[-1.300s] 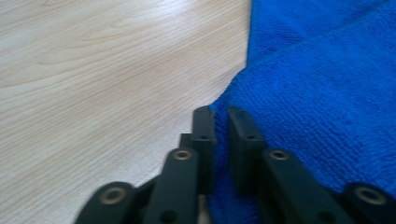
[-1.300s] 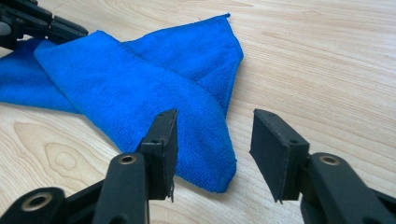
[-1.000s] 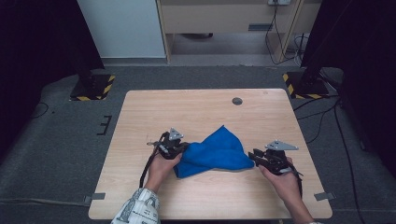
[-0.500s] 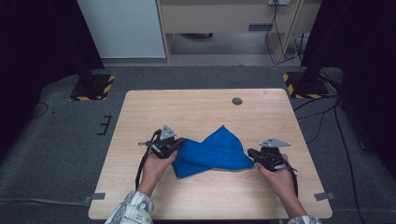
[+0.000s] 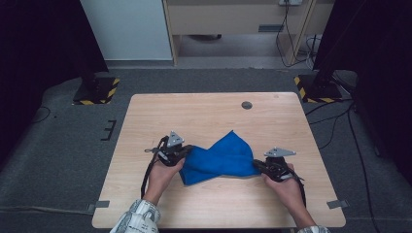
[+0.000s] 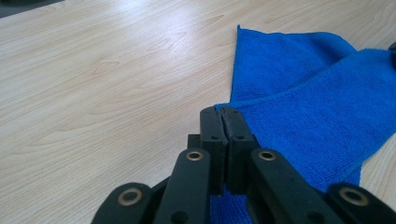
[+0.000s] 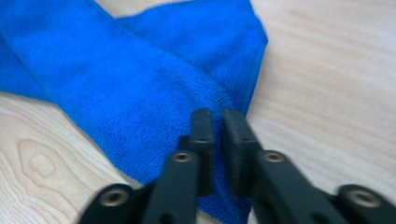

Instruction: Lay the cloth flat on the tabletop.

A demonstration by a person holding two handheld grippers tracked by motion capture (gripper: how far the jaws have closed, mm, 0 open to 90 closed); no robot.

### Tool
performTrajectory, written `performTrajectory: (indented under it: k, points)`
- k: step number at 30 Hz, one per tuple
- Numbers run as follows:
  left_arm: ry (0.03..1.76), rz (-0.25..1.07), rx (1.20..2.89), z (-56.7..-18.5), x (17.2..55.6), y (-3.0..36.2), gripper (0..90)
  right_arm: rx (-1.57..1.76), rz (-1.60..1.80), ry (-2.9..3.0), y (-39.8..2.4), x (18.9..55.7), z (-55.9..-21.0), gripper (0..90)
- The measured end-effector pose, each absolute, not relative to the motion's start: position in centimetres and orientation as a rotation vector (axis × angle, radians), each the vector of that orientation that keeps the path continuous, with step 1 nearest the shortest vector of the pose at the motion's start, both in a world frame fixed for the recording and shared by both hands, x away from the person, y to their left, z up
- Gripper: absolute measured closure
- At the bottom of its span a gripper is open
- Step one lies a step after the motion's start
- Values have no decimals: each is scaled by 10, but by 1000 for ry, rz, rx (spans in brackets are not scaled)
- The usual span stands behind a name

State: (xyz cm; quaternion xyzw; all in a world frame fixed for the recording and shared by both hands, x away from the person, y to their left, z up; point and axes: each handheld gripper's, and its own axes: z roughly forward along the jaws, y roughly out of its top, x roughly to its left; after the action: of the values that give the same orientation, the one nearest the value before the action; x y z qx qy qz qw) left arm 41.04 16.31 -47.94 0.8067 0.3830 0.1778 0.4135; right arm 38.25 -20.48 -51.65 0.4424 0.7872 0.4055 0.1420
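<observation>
A: Which step is the person at here?

B: Folding, by the look of it. The blue cloth lies on the wooden worktop, toward the near side, between the two hands, already doubled over itself so that one pointed flap sits on top and aims at the far edge. The left tool is clamped on the cloth's left end; in the left gripper view its jaws press together with the cloth's corner pinched at their tips.

A: And the right one?

B: The right tool sits at the cloth's right end. Its jaws have just been closing, and in the right gripper view they stand nearly together with blue fabric bunched between and beneath them, so it appears to have taken hold of that edge. The picture is slightly blurred there, so how deep the bite goes cannot be told.

A: So both ends are gripped. What does the next move call for?

B: Probably lifting the two ends together and carrying them across to lay the next fold, or pulling them apart to draw the cloth flat. Either way, both hands should rise evenly and keep their grip, since a thin pinch at a corner could slip once the fabric takes its own weight.
</observation>
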Motion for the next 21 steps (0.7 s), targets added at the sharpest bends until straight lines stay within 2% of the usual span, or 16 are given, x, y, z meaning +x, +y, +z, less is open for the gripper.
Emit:
performTrajectory:
  k: [7, 17, 21]
  points:
    - [962, 468, 2007, -473, 408, 165, 883, 1244, 1209, 2242, -207, 382, -502, 877]
    - [935, 514, 1909, -433, 410, 168, 884, 1129, 1330, 2137, -208, 379, -446, 890]
    - [933, 521, 1898, -426, 414, 166, 884, 1114, 1347, 2108, -208, 382, -434, 890]
